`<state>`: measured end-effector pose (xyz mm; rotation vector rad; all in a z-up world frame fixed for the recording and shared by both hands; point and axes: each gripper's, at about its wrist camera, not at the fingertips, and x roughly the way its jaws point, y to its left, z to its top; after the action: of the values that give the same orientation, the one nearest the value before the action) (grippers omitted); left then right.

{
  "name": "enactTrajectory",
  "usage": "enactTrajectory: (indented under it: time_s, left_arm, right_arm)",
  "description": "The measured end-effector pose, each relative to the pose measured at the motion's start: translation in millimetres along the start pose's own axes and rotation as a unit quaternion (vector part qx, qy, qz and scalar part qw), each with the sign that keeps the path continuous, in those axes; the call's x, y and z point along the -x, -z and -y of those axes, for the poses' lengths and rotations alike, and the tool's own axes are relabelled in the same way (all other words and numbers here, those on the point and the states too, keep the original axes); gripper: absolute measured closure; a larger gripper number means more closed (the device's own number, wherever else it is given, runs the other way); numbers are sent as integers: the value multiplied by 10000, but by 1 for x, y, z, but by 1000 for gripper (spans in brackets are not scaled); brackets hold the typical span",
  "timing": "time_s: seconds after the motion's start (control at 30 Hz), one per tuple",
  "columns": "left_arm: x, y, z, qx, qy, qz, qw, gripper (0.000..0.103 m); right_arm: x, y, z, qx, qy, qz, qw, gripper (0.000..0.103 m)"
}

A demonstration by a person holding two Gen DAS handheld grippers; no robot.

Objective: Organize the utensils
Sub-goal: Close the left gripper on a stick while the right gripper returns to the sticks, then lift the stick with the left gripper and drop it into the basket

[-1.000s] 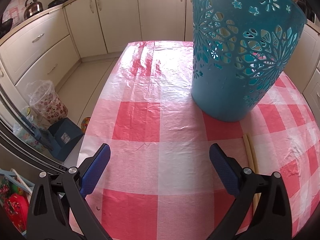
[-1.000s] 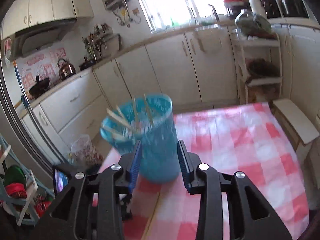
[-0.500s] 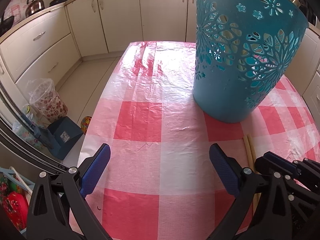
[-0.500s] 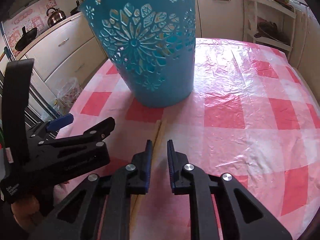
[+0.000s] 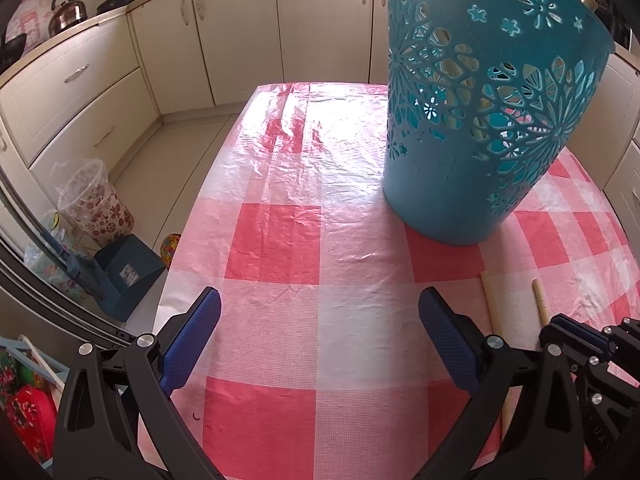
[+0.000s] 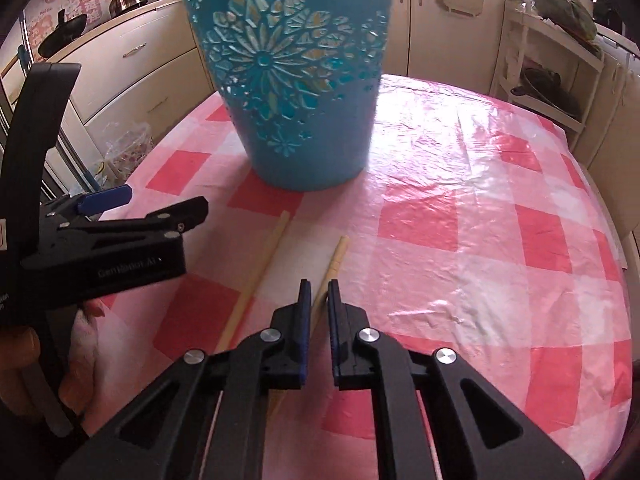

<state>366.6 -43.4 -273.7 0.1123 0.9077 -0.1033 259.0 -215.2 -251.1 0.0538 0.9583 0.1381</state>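
Between the blue pads of our right gripper [image 6: 317, 292] ran one pale wooden chopstick [image 6: 335, 261], the jaws having just closed to a narrow slit around it; whether they pinched it we could not tell. A second chopstick [image 6: 260, 276] lay apart to its left. Our left gripper [image 5: 320, 312] hung spread wide over the glossy, wrinkled pink-checked tablecloth [image 5: 280, 240]. Beyond stood the teal plastic basket [image 6: 296, 92], round, with flower cutouts. To the right stretched open cloth up to the table's edge.
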Motion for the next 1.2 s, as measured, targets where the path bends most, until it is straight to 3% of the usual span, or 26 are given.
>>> enactTrajectory:
  time_s: [0.07, 0.17, 0.27, 0.33, 0.4, 0.53, 0.6, 0.67, 0.97, 1.2]
  left_arm:
    - [7, 2, 7, -134, 33, 67, 9999, 8]
    - [25, 8, 26, -305, 399, 145, 9986, 8]
    - [29, 13, 56, -714, 481, 43, 9963, 11]
    - [25, 15, 69, -829, 476, -79, 9954, 22]
    - [17, 15, 77, -817, 497, -284, 9950, 43]
    - [16, 16, 82, -756, 560, -302, 9951, 66]
    - [18, 16, 87, -798, 616, -330, 9944, 90]
    - [18, 16, 89, -791, 727, -364, 9935, 98]
    - [24, 19, 57, 173, 1413, -521, 9884, 98]
    - [82, 10, 28, 431, 1949, 17, 9799, 98]
  right_arm:
    - [4, 6, 11, -122, -76, 68, 9999, 94]
    - [6, 10, 23, -390, -282, 152, 9987, 94]
    - [6, 9, 26, -538, -428, 155, 9975, 94]
    - [5, 8, 33, -642, -527, 158, 9964, 94]
    - [5, 8, 39, -772, -648, 161, 9948, 94]
    - [7, 11, 42, -906, -792, 159, 9926, 94]
    - [7, 11, 43, -928, -820, 159, 9922, 94]
    - [7, 11, 44, -953, -851, 160, 9917, 94]
    - [9, 12, 48, -935, -936, 177, 9911, 89]
    - [9, 12, 43, -839, -907, 201, 9921, 84]
